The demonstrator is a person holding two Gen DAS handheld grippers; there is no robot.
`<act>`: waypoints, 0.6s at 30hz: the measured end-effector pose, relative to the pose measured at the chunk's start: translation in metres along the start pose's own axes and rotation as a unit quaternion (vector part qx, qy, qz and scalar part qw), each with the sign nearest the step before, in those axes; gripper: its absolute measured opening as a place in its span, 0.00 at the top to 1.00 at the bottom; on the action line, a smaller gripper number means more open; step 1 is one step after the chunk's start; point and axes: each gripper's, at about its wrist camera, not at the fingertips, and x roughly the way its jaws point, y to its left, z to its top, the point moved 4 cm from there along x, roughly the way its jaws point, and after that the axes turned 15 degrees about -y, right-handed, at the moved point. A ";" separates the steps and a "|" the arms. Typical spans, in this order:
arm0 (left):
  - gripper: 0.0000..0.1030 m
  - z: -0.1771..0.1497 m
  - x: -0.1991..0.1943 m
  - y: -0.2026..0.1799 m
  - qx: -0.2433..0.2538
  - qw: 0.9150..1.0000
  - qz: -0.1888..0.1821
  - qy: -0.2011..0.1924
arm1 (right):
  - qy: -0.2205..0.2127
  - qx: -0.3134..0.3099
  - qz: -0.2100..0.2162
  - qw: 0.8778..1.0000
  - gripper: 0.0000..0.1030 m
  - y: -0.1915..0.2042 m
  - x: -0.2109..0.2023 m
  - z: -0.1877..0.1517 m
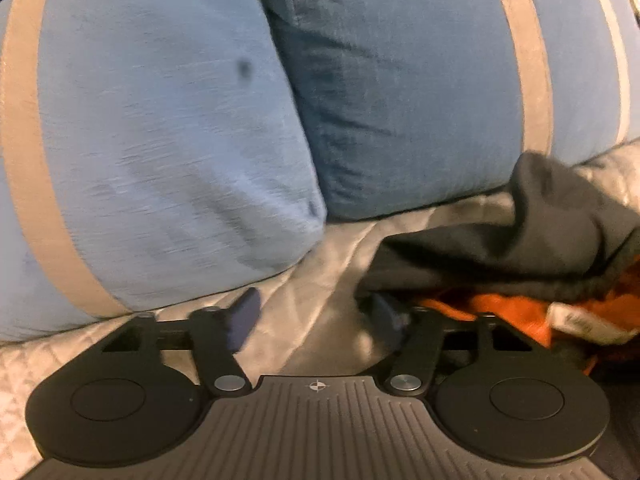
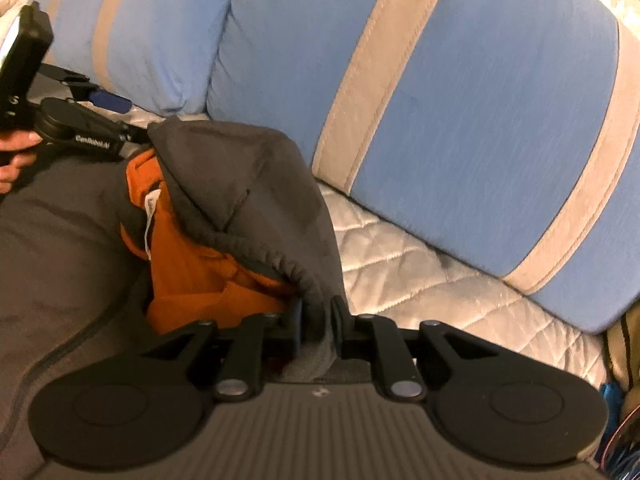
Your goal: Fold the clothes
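Note:
A grey hooded jacket [image 2: 240,176] with orange lining [image 2: 200,272] lies on the quilted cover. My right gripper [image 2: 320,320] is shut on the gathered rim of the hood, which bunches between its fingers. In the left wrist view my left gripper [image 1: 314,314] stands open over bare quilt, its right finger close to the jacket's dark edge [image 1: 500,248]; orange lining [image 1: 504,312] shows just beyond. In the right wrist view the left gripper [image 2: 122,118] sits at the far side of the hood, held by a hand [image 2: 16,152].
Blue pillows with beige stripes [image 2: 480,120] lean along the back, close behind the jacket [image 1: 160,140]. The silver quilted cover [image 2: 400,272] lies bare to the right of the hood. Some coloured items [image 2: 620,400] sit at the right edge.

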 end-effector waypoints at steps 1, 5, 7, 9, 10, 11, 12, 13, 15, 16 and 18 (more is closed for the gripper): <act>0.82 0.002 -0.001 0.000 -0.010 1.000 -0.006 0.000 | 0.005 0.001 -0.003 1.000 0.70 -0.001 0.001 0.000; 1.00 0.004 -0.008 0.006 -0.031 0.999 -0.017 -0.003 | 0.000 -0.002 -0.036 0.999 0.83 -0.006 0.000 0.001; 1.00 0.004 -0.013 0.011 -0.038 0.999 -0.019 -0.006 | -0.012 -0.008 -0.051 0.999 0.89 -0.009 -0.003 0.004; 1.00 0.004 -0.017 0.015 -0.044 0.999 -0.021 -0.009 | -0.025 -0.006 -0.059 0.998 0.92 -0.012 -0.008 0.008; 0.99 0.004 -0.019 0.017 -0.047 0.999 -0.022 -0.010 | -0.031 -0.005 -0.061 0.998 0.92 -0.014 -0.011 0.010; 0.96 0.004 -0.021 0.020 -0.050 0.998 -0.023 -0.012 | -0.034 -0.004 -0.059 0.998 0.92 -0.014 -0.012 0.011; 0.95 0.004 -0.023 0.022 -0.053 0.998 -0.024 -0.013 | -0.037 -0.003 -0.058 0.998 0.92 -0.014 -0.013 0.012; 0.85 0.004 -0.025 0.024 -0.057 0.998 -0.026 -0.014 | -0.041 -0.002 -0.056 0.998 0.92 -0.014 -0.014 0.013; 0.58 0.004 -0.029 0.028 -0.063 0.997 -0.028 -0.017 | -0.047 0.001 -0.052 0.998 0.92 -0.014 -0.016 0.015; 0.45 0.004 -0.031 0.031 -0.066 0.997 -0.029 -0.019 | -0.047 0.002 -0.050 0.998 0.92 -0.014 -0.016 0.015; 0.38 0.005 -0.035 0.035 -0.072 0.997 -0.031 -0.022 | -0.049 0.003 -0.047 0.998 0.92 -0.013 -0.018 0.016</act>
